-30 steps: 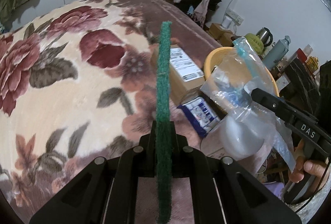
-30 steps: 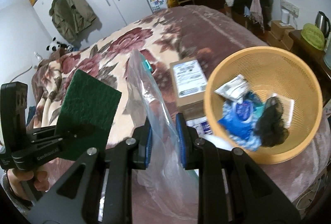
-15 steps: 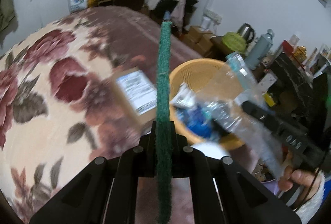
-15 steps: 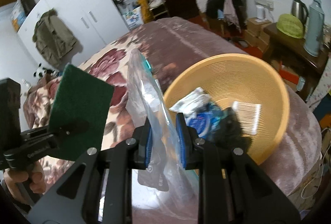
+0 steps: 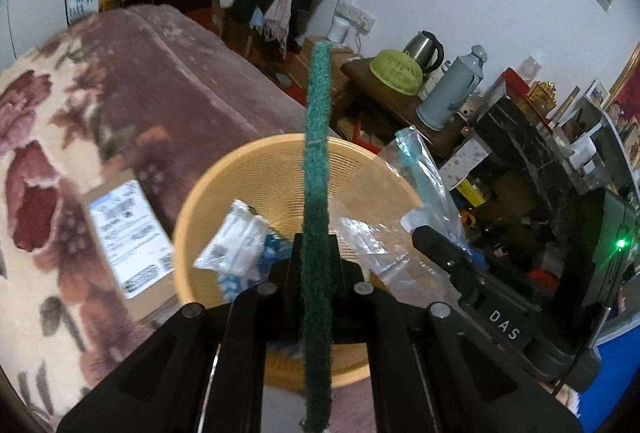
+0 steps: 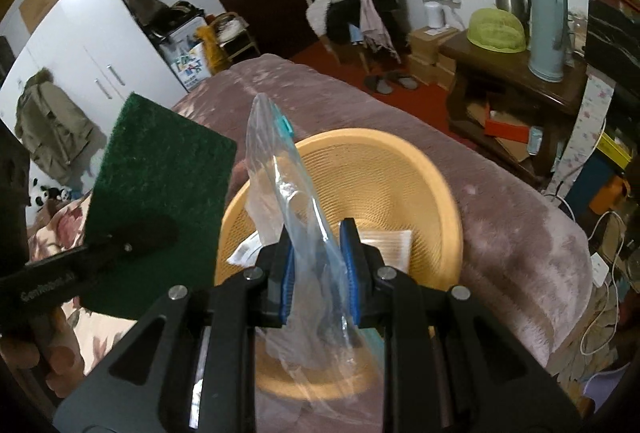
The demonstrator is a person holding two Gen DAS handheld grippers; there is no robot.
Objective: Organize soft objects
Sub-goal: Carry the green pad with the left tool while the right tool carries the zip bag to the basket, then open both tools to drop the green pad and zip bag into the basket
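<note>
My left gripper (image 5: 316,257) is shut on a green scouring pad (image 5: 317,161), seen edge-on and held upright over the orange mesh basket (image 5: 224,185). The pad also shows flat in the right wrist view (image 6: 160,201). My right gripper (image 6: 320,253) is shut on a clear plastic zip bag (image 6: 280,185) and holds it above the same basket (image 6: 420,173). The bag also shows in the left wrist view (image 5: 424,185). The basket holds a white packet (image 5: 236,237) and blue items.
The basket sits on a bed with a floral blanket (image 5: 48,137). A cardboard box with a label (image 5: 128,233) lies left of the basket. A wooden side table (image 6: 508,73) with a kettle, thermos and green cover stands beyond the bed's right edge.
Both grippers have moved right and forward with their loads, from over the blanket and box to above the basket. The basket now sits centred under both.
</note>
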